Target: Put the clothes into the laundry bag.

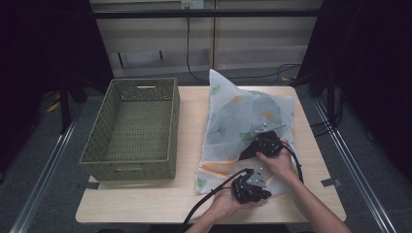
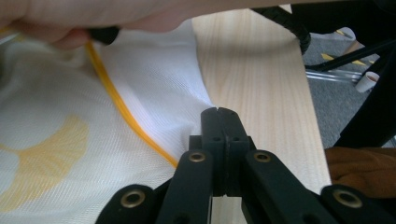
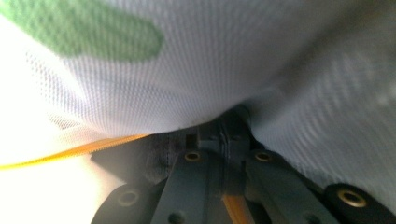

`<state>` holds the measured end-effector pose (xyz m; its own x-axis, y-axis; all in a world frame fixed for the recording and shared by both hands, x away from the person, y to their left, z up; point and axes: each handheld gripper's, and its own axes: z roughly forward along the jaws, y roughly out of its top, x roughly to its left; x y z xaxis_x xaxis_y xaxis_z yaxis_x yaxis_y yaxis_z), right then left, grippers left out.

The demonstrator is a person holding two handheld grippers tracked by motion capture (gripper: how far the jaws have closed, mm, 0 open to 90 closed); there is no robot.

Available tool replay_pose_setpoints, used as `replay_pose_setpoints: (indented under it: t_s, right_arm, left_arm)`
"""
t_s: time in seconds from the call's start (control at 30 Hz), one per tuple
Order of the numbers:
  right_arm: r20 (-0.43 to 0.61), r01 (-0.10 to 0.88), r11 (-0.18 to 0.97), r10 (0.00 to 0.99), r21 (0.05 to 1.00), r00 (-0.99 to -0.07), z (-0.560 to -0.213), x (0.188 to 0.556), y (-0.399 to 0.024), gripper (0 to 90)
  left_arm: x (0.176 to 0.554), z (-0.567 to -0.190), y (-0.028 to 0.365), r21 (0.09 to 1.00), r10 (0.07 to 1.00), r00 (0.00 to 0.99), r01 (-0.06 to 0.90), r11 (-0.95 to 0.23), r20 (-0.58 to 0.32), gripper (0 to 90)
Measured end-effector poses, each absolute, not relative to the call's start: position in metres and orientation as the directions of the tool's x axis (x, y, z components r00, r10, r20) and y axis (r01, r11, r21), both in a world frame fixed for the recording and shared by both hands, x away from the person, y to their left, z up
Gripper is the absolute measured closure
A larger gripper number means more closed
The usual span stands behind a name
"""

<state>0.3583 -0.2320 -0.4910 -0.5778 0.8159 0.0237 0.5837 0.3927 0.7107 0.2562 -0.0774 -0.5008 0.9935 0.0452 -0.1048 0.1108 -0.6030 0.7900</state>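
A pale wooden worktop (image 1: 189,145) stands on a grey floor, with dark curtains at both sides and light cabinet panels behind, where black cables hang down and trail along the floor. No brand, label or writing can be read anywhere. On the worktop's left half sits a green woven basket (image 1: 131,127) with handle slots in its end walls. Just beside it, on the right half, lies a white mesh laundry bag (image 1: 238,116) printed with green and yellow leaves and edged with an orange zip; its far corner stands up in a peak. The left claw (image 2: 217,112) is clenched on the bag's near edge, close to the zip. The right claw (image 3: 229,133) is clenched on the mesh further in, fabric draping over its tips.
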Motion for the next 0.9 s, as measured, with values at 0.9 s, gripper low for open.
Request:
replay_pose_setpoints:
  t_s: [0.9]
  right_arm:
    - [0.055,0.615,0.452,0.776,0.646,-0.629,-0.492,0.265,-0.291,89.1]
  left_arm:
    - [0.316,-0.498,0.043,0.774,0.484,0.872,0.352,-0.525,-0.068,67.2]
